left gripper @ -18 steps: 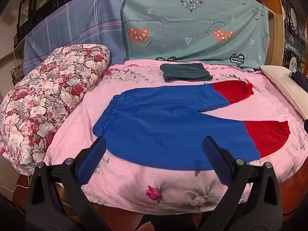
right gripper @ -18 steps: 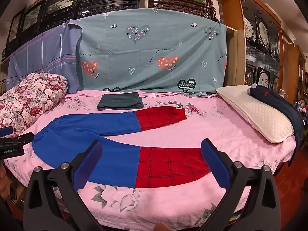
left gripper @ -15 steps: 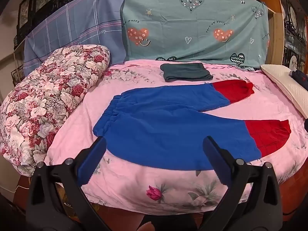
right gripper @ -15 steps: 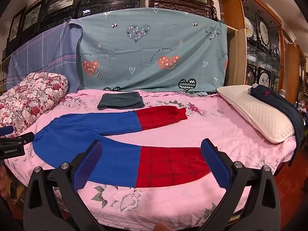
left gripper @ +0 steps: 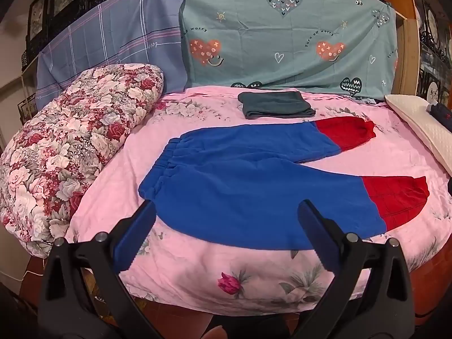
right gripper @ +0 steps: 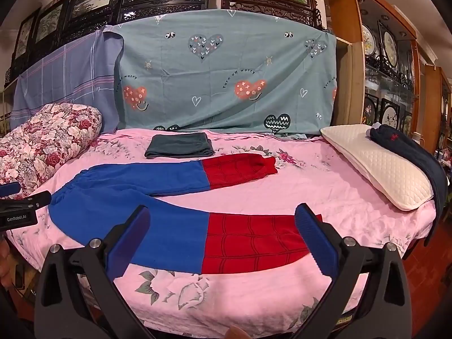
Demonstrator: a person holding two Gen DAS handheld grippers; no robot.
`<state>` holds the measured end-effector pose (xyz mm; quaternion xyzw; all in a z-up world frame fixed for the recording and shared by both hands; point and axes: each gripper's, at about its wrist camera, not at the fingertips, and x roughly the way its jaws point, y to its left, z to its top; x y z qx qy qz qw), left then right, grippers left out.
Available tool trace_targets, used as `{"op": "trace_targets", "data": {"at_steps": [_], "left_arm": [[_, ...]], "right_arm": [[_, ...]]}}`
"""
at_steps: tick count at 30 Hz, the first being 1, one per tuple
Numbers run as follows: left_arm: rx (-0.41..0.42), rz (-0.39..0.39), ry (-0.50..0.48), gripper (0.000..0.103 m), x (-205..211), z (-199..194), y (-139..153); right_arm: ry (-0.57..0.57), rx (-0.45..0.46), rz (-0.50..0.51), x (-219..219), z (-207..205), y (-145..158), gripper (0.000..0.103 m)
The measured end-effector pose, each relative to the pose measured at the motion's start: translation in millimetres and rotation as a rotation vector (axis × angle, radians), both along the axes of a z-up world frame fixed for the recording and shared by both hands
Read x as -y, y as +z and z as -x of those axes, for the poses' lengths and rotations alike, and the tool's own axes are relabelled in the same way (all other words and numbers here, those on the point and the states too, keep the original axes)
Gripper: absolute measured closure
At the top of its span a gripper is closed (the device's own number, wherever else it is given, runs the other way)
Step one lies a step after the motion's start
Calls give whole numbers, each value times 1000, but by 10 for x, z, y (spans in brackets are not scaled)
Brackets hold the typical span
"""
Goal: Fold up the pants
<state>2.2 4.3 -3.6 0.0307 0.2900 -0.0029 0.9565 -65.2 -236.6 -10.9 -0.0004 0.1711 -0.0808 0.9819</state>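
Observation:
Blue pants with red lower legs lie flat on the pink bed, waistband to the left, both legs spread apart to the right. They also show in the right wrist view. My left gripper is open and empty, held above the near bed edge in front of the waist half. My right gripper is open and empty, held in front of the near leg's red cuff. The left gripper's body shows at the left edge of the right wrist view.
A folded dark green garment lies at the back of the bed. A floral quilt roll fills the left side. A cream pillow with a dark navy garment sits on the right. Draped sheets cover the headboard.
Both views have shifted very slightly. The pants have not moved and both grippers stay open.

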Motion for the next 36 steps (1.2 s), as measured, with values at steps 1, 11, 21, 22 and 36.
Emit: {"op": "trace_targets", "data": {"at_steps": [1,11,21,22,36], "left_arm": [[-1,1,-2,2,-5,-2,4],[-3,-1,-1,2,3,-12,14],[-2,0,1,2,-8,-24,18],[-2,-1,1,2,-11,-27,18],[-5,-2,2,2,-34,-3,-20]], "right_arm": [[0,-1,0,1,0,1,1],[1,-5,-1,-9,-13,-7,1],[1,-5,-1,-5,-13,-4,1],[1,-5,-1,-6,-14,-3,1],[2,-9,-1,-21,-28,-26,1]]}}
